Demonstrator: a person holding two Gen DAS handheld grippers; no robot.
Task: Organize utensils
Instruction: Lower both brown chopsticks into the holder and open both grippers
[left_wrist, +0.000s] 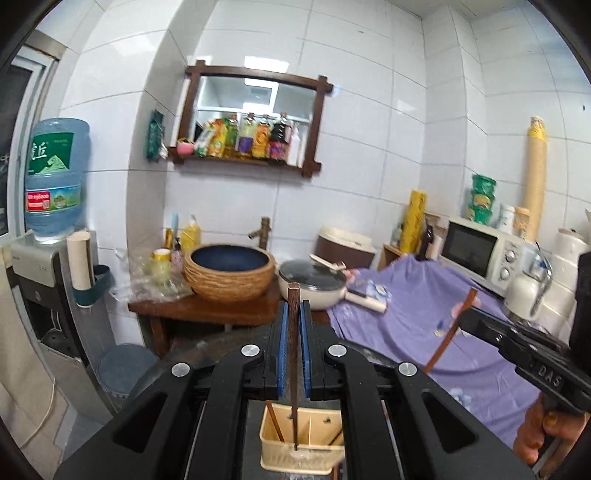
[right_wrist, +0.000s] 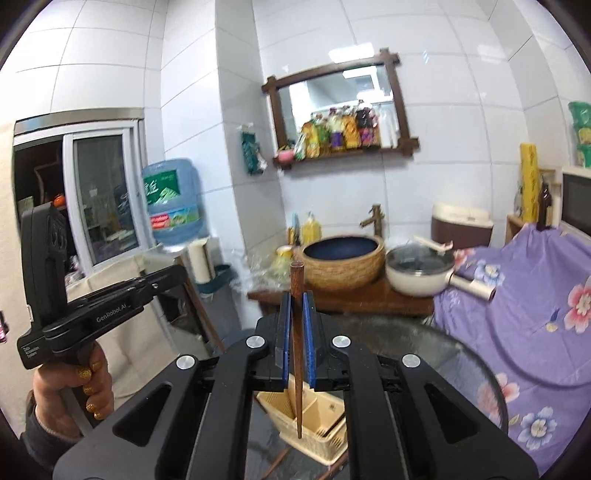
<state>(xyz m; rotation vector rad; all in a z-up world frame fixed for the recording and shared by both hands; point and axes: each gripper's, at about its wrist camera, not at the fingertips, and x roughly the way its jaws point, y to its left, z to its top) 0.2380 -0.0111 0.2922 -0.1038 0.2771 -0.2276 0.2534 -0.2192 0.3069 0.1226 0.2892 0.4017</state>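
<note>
You are in a white-tiled kitchen corner, working over a round glass counter (right_wrist: 424, 343). Your left tool (left_wrist: 294, 314) is clamped on a dark chopstick (left_wrist: 293, 354) whose tip reaches into the left compartment of the beige utensil caddy (left_wrist: 301, 452); your right tool (right_wrist: 296, 314) is clamped on a second chopstick (right_wrist: 297, 362), its tip above the caddy (right_wrist: 314, 424). Both sticks tilt slightly, so a release could catch the divider or rim and send one onto the glass; the light caddy could also tip. The tool bodies hide most of the caddy, and loose sticks beside it are cut off.
</note>
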